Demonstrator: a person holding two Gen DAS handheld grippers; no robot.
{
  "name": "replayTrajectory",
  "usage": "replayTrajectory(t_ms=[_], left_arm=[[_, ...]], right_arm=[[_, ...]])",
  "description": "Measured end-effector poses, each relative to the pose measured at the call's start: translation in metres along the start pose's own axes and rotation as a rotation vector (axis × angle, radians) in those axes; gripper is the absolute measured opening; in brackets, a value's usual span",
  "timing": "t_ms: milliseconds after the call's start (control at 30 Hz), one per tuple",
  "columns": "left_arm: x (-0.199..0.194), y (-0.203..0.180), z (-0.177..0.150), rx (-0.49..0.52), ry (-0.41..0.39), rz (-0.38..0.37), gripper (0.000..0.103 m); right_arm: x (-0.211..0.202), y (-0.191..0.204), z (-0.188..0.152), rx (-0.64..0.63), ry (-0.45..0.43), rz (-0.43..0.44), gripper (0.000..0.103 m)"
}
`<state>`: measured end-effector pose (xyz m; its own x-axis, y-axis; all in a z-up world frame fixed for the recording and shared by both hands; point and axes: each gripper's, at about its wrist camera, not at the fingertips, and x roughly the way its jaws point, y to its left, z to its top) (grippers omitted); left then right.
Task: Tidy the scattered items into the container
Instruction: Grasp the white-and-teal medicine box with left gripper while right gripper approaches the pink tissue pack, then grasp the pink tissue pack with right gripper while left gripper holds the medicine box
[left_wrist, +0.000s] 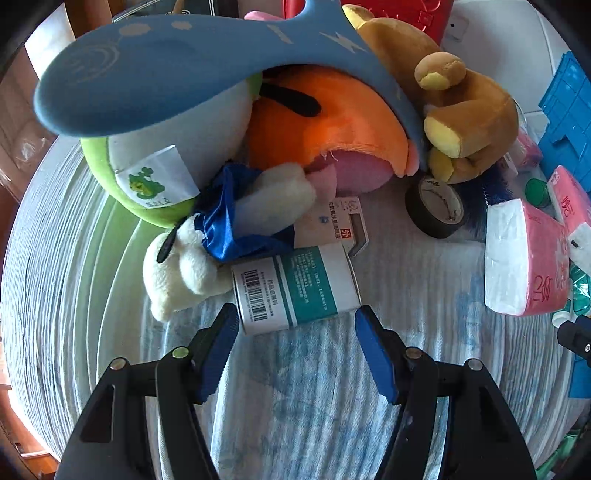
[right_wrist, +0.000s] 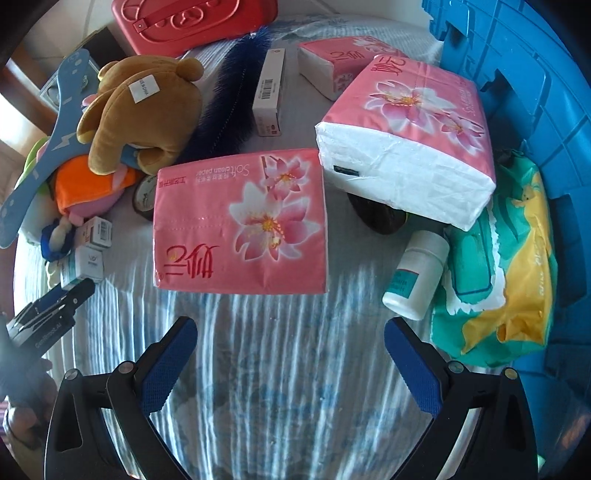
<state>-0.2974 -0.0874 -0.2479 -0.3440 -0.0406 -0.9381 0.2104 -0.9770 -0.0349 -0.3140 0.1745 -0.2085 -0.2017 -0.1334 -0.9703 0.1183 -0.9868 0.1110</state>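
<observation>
In the left wrist view my left gripper (left_wrist: 295, 319) is open and points down at a white and teal medicine box (left_wrist: 295, 288) on the striped bedsheet. The box's near end lies level with the blue fingertips (left_wrist: 225, 328), and the pads do not visibly squeeze it. My right gripper (right_wrist: 288, 332) stands open over bare sheet, with a pink tissue pack (right_wrist: 240, 221) just beyond its tips. A second pink tissue pack (right_wrist: 406, 136) leans higher up to the right. The blue plastic crate (right_wrist: 535, 92) fills the right edge.
A plush pile lies behind the box: white dog (left_wrist: 177, 273), green toy (left_wrist: 147, 177), orange toy (left_wrist: 332, 122), brown bear (left_wrist: 461, 110), under a blue foam piece (left_wrist: 166, 62). A black tape roll (left_wrist: 436, 210), white bottle (right_wrist: 417, 273), wipes pack (right_wrist: 509, 258) and red case (right_wrist: 192, 26) lie around.
</observation>
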Motion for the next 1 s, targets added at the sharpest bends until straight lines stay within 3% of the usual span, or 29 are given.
replayTrajectory(t_ms=[333,500,600,633,733,833,1000], left_arm=[[0.003,-0.011,-0.008,0.029,-0.04,-0.015,0.058],[-0.013,-0.011,-0.019,0.038,-0.051,-0.026,0.058],[-0.021,-0.01,-0.023,0.041,-0.062,-0.027,0.058],[-0.024,-0.01,-0.024,0.042,-0.067,-0.028,0.058],[-0.032,-0.015,-0.029,0.056,-0.076,-0.042,0.058],[-0.038,-0.027,-0.032,0.079,-0.087,-0.062,0.058],[-0.042,-0.056,-0.03,0.127,-0.085,-0.125,0.058]], right_arm=[[0.023,-0.002,0.013,-0.026,0.025,0.008,0.103],[0.028,0.024,0.006,-0.062,0.054,0.119,0.103],[0.026,0.054,-0.004,-0.125,0.077,0.232,0.103],[0.022,0.061,-0.007,-0.141,0.061,0.23,0.103],[0.005,0.057,-0.011,-0.129,-0.024,0.114,0.099],[-0.011,0.027,-0.011,-0.052,-0.084,0.02,0.078],[-0.02,-0.016,-0.005,0.025,-0.126,-0.105,0.069]])
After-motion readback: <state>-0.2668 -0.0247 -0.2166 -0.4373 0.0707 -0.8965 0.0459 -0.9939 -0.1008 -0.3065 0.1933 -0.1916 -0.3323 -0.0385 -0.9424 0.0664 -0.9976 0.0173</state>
